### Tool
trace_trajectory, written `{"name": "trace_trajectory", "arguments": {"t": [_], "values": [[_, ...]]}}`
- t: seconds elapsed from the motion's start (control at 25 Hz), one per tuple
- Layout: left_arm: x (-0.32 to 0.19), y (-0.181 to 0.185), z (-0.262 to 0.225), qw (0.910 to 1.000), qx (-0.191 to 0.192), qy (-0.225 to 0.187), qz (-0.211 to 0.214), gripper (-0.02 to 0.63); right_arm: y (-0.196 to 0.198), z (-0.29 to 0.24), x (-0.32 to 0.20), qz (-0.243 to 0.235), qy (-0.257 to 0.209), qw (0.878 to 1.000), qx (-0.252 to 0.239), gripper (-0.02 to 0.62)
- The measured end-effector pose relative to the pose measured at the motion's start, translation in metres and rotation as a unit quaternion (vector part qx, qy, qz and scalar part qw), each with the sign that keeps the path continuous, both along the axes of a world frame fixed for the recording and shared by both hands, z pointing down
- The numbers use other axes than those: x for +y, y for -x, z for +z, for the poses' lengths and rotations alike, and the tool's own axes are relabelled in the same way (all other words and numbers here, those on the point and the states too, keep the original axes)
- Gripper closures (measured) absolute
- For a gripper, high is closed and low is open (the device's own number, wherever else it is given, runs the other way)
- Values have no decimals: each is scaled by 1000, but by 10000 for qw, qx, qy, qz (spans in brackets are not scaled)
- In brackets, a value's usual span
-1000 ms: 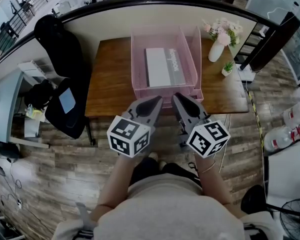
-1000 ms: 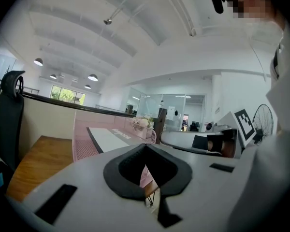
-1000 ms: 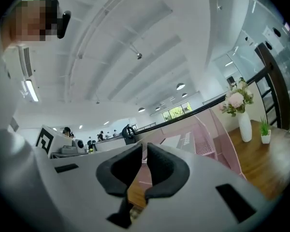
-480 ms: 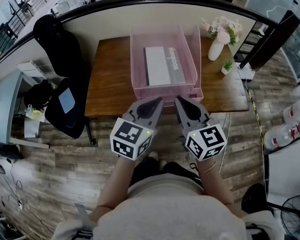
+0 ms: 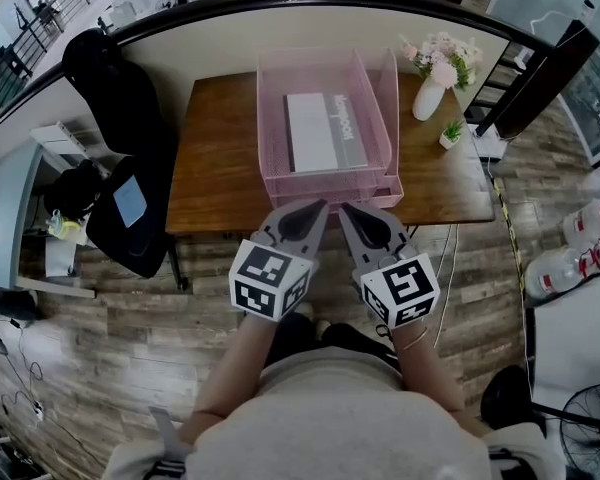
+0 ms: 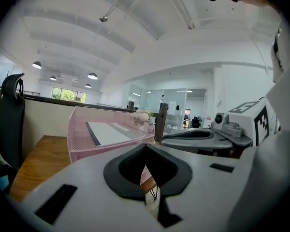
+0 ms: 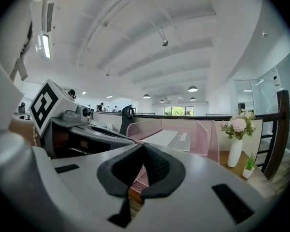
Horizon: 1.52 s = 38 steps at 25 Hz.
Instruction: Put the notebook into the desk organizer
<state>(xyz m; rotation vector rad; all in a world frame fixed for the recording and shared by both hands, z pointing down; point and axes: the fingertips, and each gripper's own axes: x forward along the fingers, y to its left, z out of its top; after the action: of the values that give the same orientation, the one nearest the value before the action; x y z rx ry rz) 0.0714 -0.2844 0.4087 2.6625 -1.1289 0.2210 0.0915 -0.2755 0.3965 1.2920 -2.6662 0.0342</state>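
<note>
Notebook (image 5: 320,131) lies flat inside the pink mesh organizer (image 5: 276,180), which sits mid-bench (image 5: 212,168); the brown wood top backs onto a curved half-wall with a dark rail (image 5: 280,1). Left tool (image 5: 315,211) and right tool (image 5: 348,213) are both closed and empty, side by side at the bench's near edge, near the organizer front. Flower vase (image 5: 427,98) and small potted plant (image 5: 448,136) at bench right, black chair (image 5: 120,198) at left, wood-plank floor (image 5: 80,348) all round.

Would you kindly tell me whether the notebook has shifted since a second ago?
No. The notebook still lies flat at the same spot inside the pink desk organizer, no nearer to any wall.
</note>
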Motion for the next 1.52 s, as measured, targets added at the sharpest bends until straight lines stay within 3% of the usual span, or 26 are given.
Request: {"name": "trace_trajectory", "arguments": {"t": [0.44, 0.64, 1.52], "values": [[-2, 3, 10, 9996, -92, 224, -120, 595, -4, 7, -1, 63, 51, 10000, -45, 586], [-3, 3, 11, 9993, 67, 334, -128, 595, -8, 4, -7, 208, 1, 9997, -88, 586], [-10, 4, 10, 9993, 152, 328, -109, 595, -9, 5, -16, 234, 31, 9997, -58, 586]]}}
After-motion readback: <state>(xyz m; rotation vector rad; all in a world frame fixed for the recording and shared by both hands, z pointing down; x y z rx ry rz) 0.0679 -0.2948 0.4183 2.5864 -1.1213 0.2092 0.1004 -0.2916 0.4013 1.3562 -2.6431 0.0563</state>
